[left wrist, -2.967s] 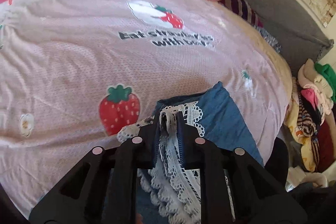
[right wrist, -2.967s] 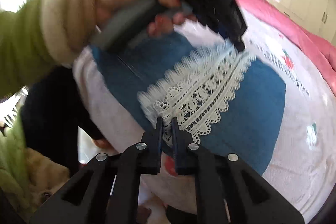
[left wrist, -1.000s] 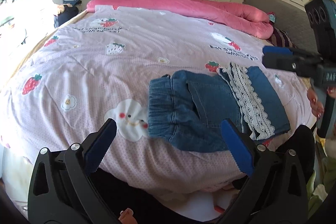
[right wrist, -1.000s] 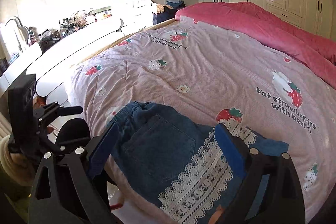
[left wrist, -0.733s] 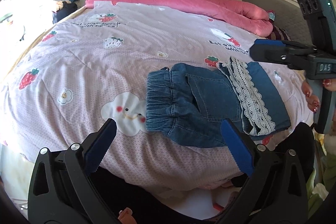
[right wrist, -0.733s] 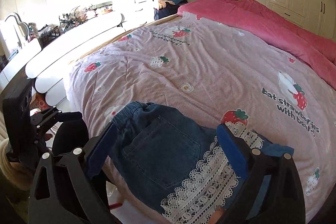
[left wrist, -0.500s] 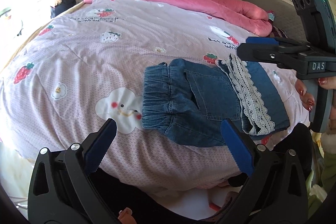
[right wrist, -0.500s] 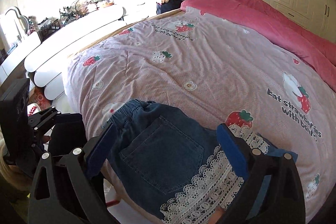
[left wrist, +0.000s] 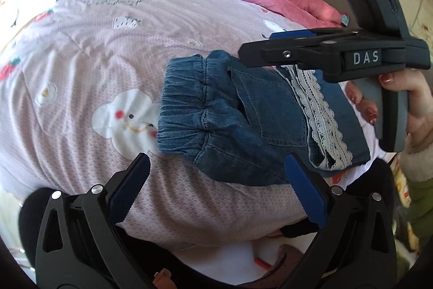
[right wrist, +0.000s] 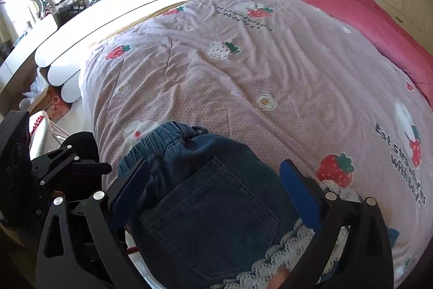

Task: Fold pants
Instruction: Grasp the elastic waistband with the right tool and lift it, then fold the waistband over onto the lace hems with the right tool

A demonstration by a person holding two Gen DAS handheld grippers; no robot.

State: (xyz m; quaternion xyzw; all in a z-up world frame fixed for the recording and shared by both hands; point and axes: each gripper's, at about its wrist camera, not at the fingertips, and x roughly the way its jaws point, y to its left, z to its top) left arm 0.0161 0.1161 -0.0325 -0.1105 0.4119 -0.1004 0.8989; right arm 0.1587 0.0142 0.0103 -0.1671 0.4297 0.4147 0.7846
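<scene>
A: So, where do things stand, left to right?

B: The left tool (left wrist: 216, 190) gapes wide, empty; the blue denim pants with white lace trim (left wrist: 243, 113) lie at its twelve o'clock, near the edge of the pink strawberry-print quilted bed (left wrist: 108, 58).

A: And the right tool (right wrist: 213, 192)?

B: Also spread open, gripping nothing, hovering over the back pocket.

A: Advice?

B: Probably pinch both waistband corners evenly, then carry them toward the lace hem.

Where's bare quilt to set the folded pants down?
Free: the pink quilt between the pants waistband and the pink blanket. Crowded: the near bed edge, where the open left gripper and right gripper hover.
</scene>
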